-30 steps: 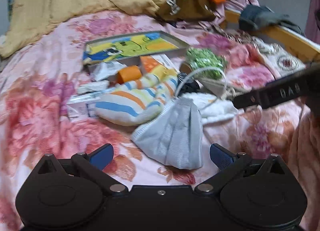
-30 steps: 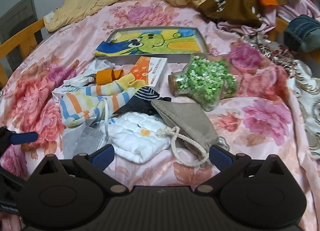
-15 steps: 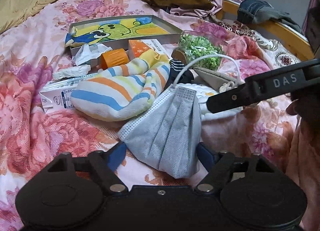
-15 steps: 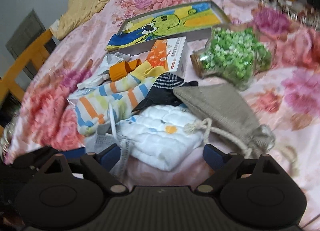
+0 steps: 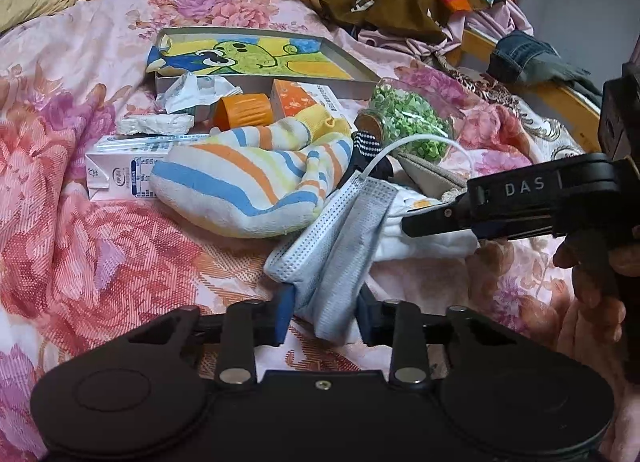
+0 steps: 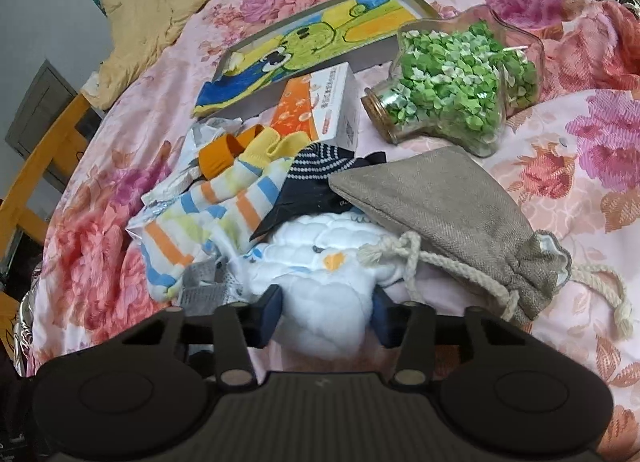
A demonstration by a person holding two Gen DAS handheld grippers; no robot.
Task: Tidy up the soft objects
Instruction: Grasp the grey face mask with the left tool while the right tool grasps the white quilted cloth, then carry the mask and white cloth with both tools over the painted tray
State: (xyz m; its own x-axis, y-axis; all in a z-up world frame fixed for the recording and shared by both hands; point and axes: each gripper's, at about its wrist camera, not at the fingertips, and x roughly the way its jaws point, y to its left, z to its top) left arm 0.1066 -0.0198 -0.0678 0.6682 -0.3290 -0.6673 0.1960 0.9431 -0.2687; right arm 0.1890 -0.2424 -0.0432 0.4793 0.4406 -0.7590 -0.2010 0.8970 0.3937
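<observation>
Left wrist: crumpled grey face mask

Both wrist views look low and close across the bed, sharing the striped sock pile

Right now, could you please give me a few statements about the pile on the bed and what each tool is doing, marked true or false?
1. The left tool is closed on the face mask. True.
2. The right tool is open and holds nothing. False: it is closed on the white quilted cloth.
3. The star-shaped jar holds green pieces. True.
4. The burlap drawstring pouch lies inside the cartoon-lined box. False: it lies on the bedspread, by the jar.
5. The striped sock is red and black. False: orange, blue, yellow and white.
</observation>
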